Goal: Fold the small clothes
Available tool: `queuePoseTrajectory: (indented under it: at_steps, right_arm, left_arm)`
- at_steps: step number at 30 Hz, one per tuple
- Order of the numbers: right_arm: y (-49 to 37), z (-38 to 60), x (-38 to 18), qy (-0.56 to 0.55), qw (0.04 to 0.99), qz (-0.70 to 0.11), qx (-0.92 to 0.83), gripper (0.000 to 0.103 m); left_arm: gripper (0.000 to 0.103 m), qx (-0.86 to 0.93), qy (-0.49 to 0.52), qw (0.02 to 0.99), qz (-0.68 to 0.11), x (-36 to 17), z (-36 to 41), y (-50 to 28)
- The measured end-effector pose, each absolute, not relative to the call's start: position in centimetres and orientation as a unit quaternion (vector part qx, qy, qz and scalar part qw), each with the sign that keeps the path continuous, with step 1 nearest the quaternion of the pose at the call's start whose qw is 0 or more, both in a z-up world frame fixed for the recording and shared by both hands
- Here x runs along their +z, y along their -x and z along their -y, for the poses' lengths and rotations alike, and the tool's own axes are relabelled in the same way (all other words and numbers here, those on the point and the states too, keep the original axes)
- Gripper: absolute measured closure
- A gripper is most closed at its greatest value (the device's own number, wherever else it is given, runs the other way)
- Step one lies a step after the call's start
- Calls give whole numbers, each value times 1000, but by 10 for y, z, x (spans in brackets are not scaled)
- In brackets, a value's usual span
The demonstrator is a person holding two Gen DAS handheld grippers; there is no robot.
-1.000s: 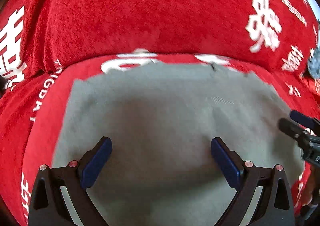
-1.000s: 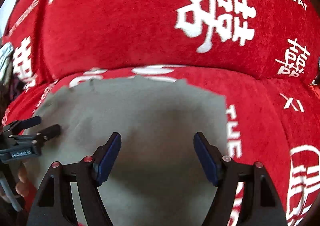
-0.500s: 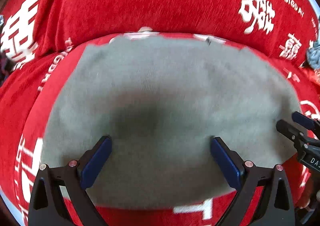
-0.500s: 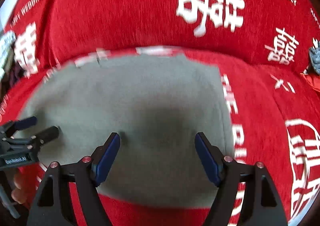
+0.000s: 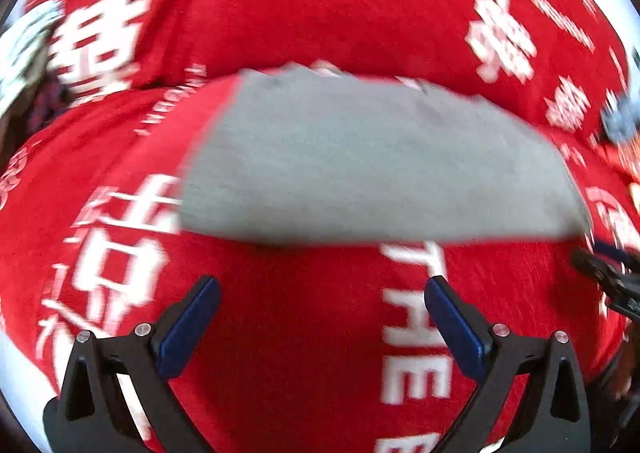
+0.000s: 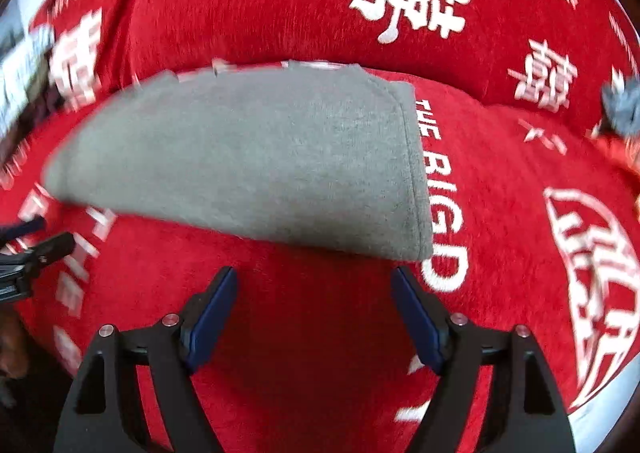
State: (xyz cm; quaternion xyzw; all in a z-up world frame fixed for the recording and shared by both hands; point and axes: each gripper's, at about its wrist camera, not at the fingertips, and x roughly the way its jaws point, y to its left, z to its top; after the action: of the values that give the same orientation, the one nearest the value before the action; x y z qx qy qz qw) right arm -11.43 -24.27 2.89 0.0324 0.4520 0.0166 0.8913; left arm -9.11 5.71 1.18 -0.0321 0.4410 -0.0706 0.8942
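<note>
A folded grey garment [image 5: 372,169] lies flat on the red seat cushion; it also shows in the right wrist view [image 6: 256,157], with a stitched hem along its right edge. My left gripper [image 5: 322,317] is open and empty, hovering over bare red cushion just short of the garment's near edge. My right gripper [image 6: 314,307] is open and empty, also just short of the near edge. Each gripper shows at the side of the other's view: the right one [image 5: 608,273], the left one [image 6: 36,249].
The red sofa cover [image 6: 500,181] carries white characters and lettering; its back cushion [image 5: 320,5] rises behind the garment. A small grey-blue object [image 6: 620,109] lies at the far right. The cushion's front edge [image 6: 608,405] shows at the lower right.
Both grippers have pulled back toward me, off the grey garment; a second ago they hovered over its middle. The garment lies still, and its near edge is now in view.
</note>
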Motion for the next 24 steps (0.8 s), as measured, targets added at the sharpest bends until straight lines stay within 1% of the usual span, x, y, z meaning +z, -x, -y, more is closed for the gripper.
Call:
queuePoseTrajectory:
  at_steps: [3,7,15,16,17,19,20,21,22,24]
  right_arm:
    - [112,248,42,-59,897,-438,10,22]
    - [102,235,48,-56,897,-438,21,22]
    - [76,193,53,-16,893,-448,49,22]
    - [70,189,56,-18,892,-448,53,22]
    - [62,186,59,-20,892,-449,58,22]
    - [41,176,68,-23,889,-452,73,22]
    - [30,170,72,-27,886,-455,83,22]
    - [15,161,76,-32,882,-460,96,22]
    - [3,153,78,-36,878,-464,107,22]
    - [-29,127,81,-48,866,-479,139,22]
  left_arm:
    - [1,-55,115,887,-443,13,-100,73]
    - [1,-81,221,852,-467,-10,-136,41]
    - [2,-182,293,829,-441,-19,-126,-3]
    - [18,-193,302,826,-435,-20,-127,-5]
    - [49,-205,307,818,-441,-24,-126,-10]
    - [75,-194,306,813,-455,-36,-124,-17]
    - [80,-195,311,816,-447,-38,-127,-16]
    - [80,-201,319,813,-443,-40,-130,-15]
    - [84,-203,325,813,-439,-41,-133,-13]
    - [85,-204,323,817,-432,-41,-133,-11]
